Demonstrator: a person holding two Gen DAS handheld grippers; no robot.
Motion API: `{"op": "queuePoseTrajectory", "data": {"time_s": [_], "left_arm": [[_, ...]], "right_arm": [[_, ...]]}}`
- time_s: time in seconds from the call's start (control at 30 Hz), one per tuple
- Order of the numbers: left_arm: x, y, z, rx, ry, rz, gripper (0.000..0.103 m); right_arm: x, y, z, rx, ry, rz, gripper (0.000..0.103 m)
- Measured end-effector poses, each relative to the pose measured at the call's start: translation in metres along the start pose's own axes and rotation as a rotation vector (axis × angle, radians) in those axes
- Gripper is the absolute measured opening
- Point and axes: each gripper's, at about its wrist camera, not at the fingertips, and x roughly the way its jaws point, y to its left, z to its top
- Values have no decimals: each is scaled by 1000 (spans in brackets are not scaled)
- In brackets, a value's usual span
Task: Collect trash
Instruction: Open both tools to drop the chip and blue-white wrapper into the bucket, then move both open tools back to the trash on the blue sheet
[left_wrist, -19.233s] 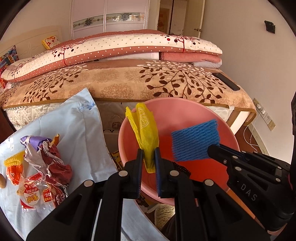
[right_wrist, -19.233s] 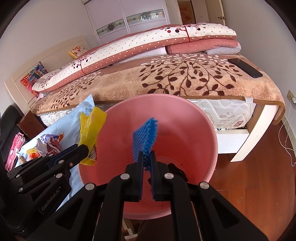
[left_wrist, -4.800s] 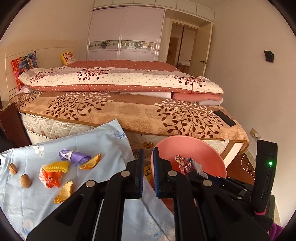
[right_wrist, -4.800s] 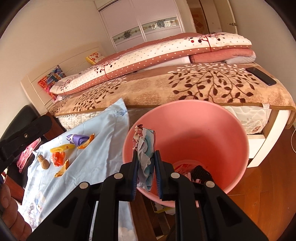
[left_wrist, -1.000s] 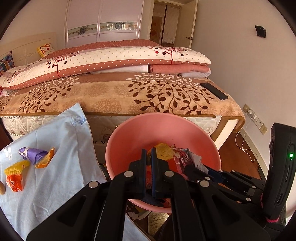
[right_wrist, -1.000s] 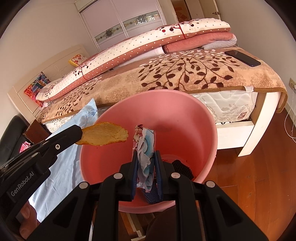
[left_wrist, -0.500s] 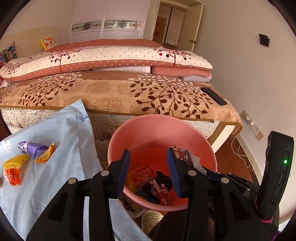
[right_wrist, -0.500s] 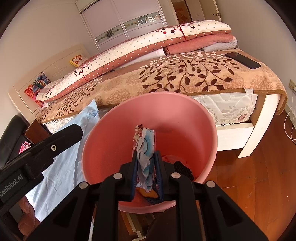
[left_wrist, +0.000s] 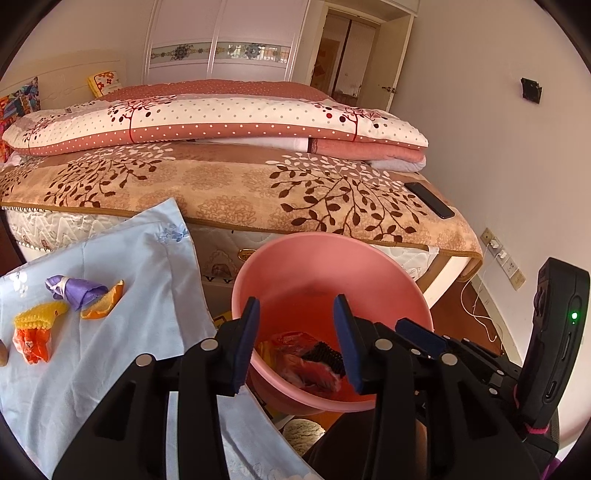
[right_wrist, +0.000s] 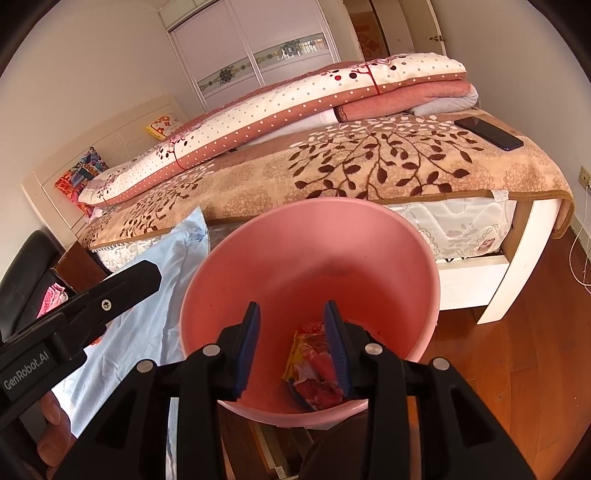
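A pink plastic bin (left_wrist: 314, 258) (right_wrist: 314, 236) stands beside the bed, with crumpled red and yellow wrappers (left_wrist: 306, 363) (right_wrist: 314, 373) at its bottom. My left gripper (left_wrist: 295, 339) is open and empty above the bin's near rim. My right gripper (right_wrist: 291, 339) is open and empty over the bin's inside. On the light blue cloth (left_wrist: 110, 332) to the left lie a purple wrapper (left_wrist: 75, 290), an orange peel (left_wrist: 103, 306), a yellow piece (left_wrist: 38, 319) and an orange wrapper (left_wrist: 31, 343).
A bed with a brown leaf-patterned blanket (left_wrist: 240, 184) and folded quilts (left_wrist: 203, 118) lies behind the bin. A black phone (left_wrist: 428, 199) rests on the bed's right corner. Wood floor (right_wrist: 535, 350) and wall sockets (left_wrist: 502, 254) are to the right.
Half a second ago my right gripper held a crumpled wrapper over the bin; its jaws have opened and the wrapper is gone from them. My left gripper has stayed open above the bin.
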Motion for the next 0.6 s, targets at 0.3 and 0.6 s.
{"op": "queuePoseTrajectory", "data": {"time_s": [0.3, 0.6], "left_arm": [[-19, 11, 1, -13, -43, 6, 42], [-45, 31, -1, -25, -96, 32, 42]], "right_arm": [[-12, 15, 3, -31, -35, 5, 37], [-20, 47, 2, -89, -60, 19, 37]]}}
